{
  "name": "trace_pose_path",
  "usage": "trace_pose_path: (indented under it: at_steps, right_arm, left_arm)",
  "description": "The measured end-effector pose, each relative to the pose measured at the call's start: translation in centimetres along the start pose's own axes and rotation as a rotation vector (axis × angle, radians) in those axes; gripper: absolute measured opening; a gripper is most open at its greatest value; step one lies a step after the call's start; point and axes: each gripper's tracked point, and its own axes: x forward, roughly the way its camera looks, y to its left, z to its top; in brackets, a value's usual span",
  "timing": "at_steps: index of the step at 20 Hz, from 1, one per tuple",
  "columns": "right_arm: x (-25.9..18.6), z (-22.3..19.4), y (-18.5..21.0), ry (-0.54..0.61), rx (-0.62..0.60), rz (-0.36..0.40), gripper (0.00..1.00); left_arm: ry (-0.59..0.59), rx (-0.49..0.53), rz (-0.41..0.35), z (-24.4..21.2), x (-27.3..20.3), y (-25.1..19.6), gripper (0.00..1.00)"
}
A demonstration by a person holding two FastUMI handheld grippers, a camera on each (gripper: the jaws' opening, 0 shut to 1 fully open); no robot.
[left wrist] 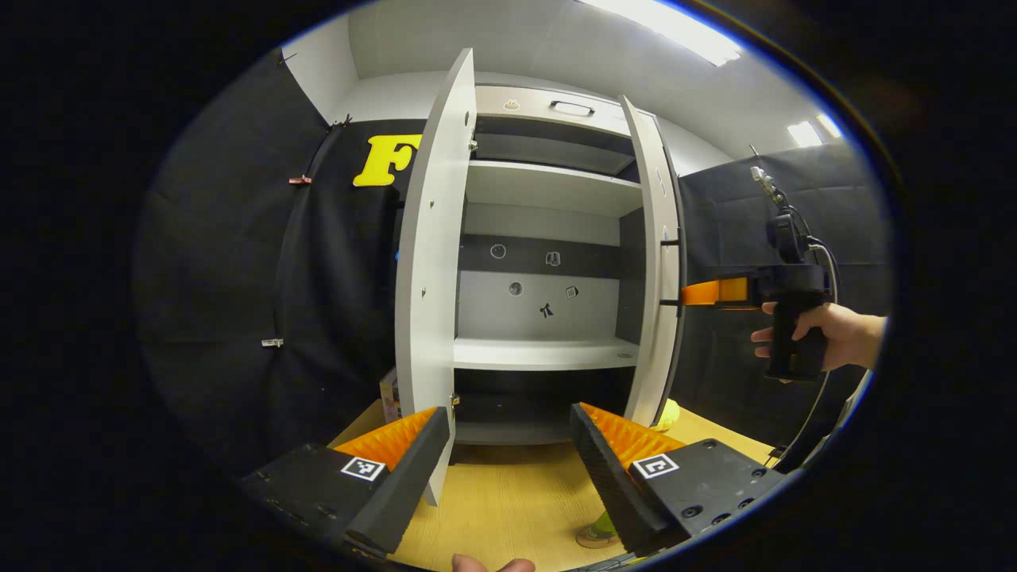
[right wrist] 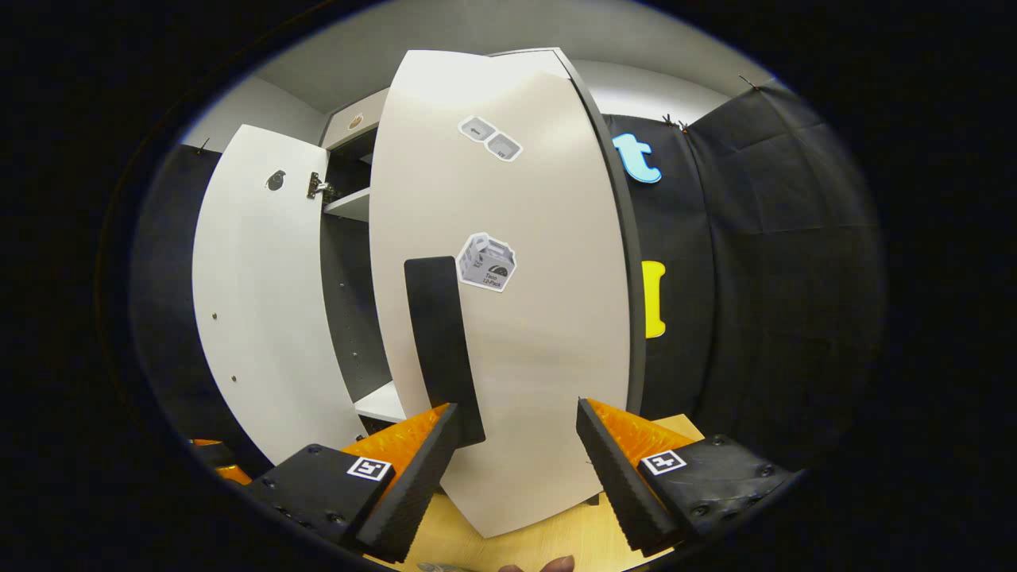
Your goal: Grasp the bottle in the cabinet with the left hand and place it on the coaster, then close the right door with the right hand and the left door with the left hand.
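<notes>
The cabinet [left wrist: 548, 353] stands on a wooden table with both doors open and bare shelves. My left gripper [left wrist: 508, 461] is open in front of it, just right of the left door's [left wrist: 429, 262] edge. Low by its right finger, a yellow-green bottle [left wrist: 601, 524] rests on a brown coaster [left wrist: 589, 541], mostly hidden. A hand holds my right gripper [left wrist: 691, 294] against the outer side of the right door [left wrist: 659, 270]. In the right gripper view that gripper [right wrist: 516, 469] is open, close to the right door's outer face [right wrist: 524, 342], its left finger beside the black handle [right wrist: 441, 342].
A yellow object [left wrist: 671, 413] lies on the table [left wrist: 508, 500] behind the right door. A small box [left wrist: 388, 395] sits behind the left door [right wrist: 254, 302]. Black cloth walls close in both sides. Stickers [right wrist: 486, 262] mark the right door.
</notes>
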Motion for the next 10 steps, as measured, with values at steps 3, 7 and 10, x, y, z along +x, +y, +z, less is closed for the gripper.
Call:
trace_pose_path:
  at_steps: [3, 7, 10]
  right_arm:
    - [1.2, -0.2, 0.8, -0.007, 0.014, -0.002, 0.98]
    - [2.6, -0.2, 1.6, -0.01, 0.023, -0.006, 0.98]
    - [3.8, -0.3, 2.2, -0.006, 0.021, -0.018, 0.98]
  left_arm:
    - [-0.003, -0.005, 0.047, 0.4, -0.6, 2.1, 0.97]
    - [-0.017, 0.022, 0.106, 1.7, -0.2, 5.3, 0.97]
    - [-0.033, 0.049, 0.138, 2.9, 0.0, 7.7, 0.97]
